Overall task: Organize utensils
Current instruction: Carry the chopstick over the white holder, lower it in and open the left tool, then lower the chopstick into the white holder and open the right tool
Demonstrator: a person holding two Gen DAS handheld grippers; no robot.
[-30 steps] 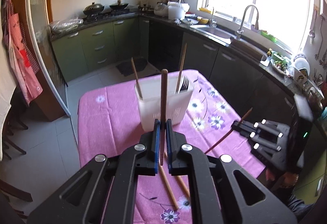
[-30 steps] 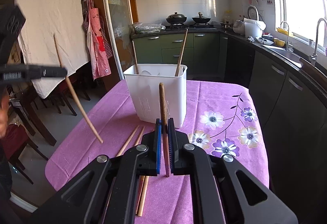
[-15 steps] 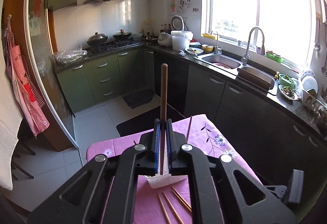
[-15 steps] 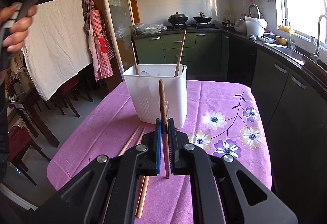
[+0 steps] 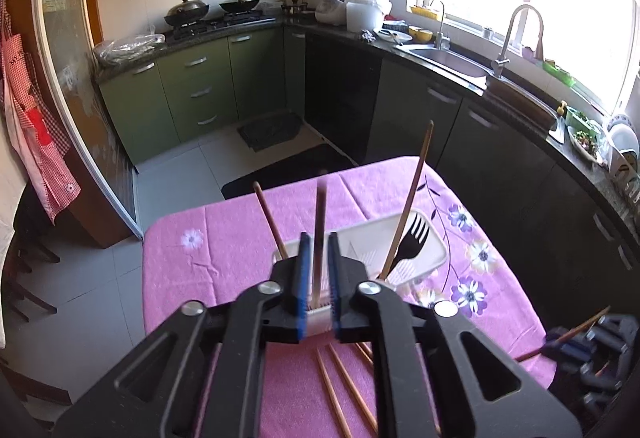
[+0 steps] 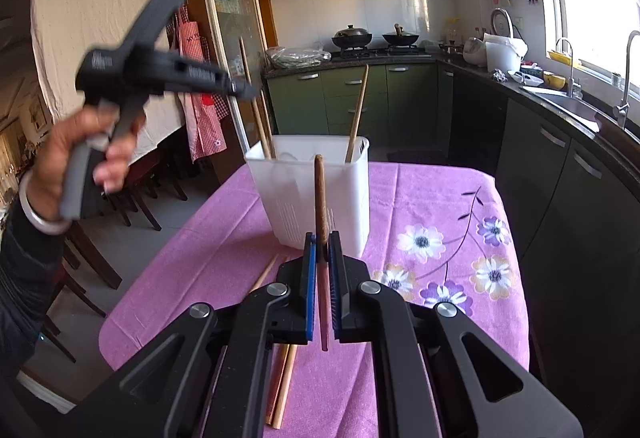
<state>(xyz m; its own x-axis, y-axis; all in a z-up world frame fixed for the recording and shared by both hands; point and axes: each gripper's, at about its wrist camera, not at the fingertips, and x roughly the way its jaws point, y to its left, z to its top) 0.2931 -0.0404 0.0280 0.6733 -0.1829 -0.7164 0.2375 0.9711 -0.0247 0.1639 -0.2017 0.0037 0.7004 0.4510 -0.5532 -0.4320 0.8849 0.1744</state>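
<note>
My left gripper (image 5: 319,244) hangs over the white utensil holder (image 5: 424,254), and its jaws are opening. A brown chopstick (image 5: 319,222), blurred, stands loose in the gap between the pads, its lower end inside the holder. The holder also contains two chopsticks (image 5: 412,198) and a black fork (image 5: 414,238). My right gripper (image 6: 321,258) is shut on another brown chopstick (image 6: 320,198), held upright in front of the holder (image 6: 348,206). In the right wrist view the left gripper (image 6: 240,88) sits above the holder's left end, held by a hand (image 6: 80,150).
Several loose chopsticks (image 5: 340,390) lie on the pink flowered tablecloth (image 5: 224,250) in front of the holder, and also show as chopsticks (image 6: 284,378) under my right gripper. Dark chairs (image 6: 132,198) stand left of the table. Kitchen counters (image 5: 520,86) run behind and to the right.
My left gripper swung in over the holder and dropped toward it. Its jaws have parted around the chopstick. The right gripper has kept still with its chopstick.
</note>
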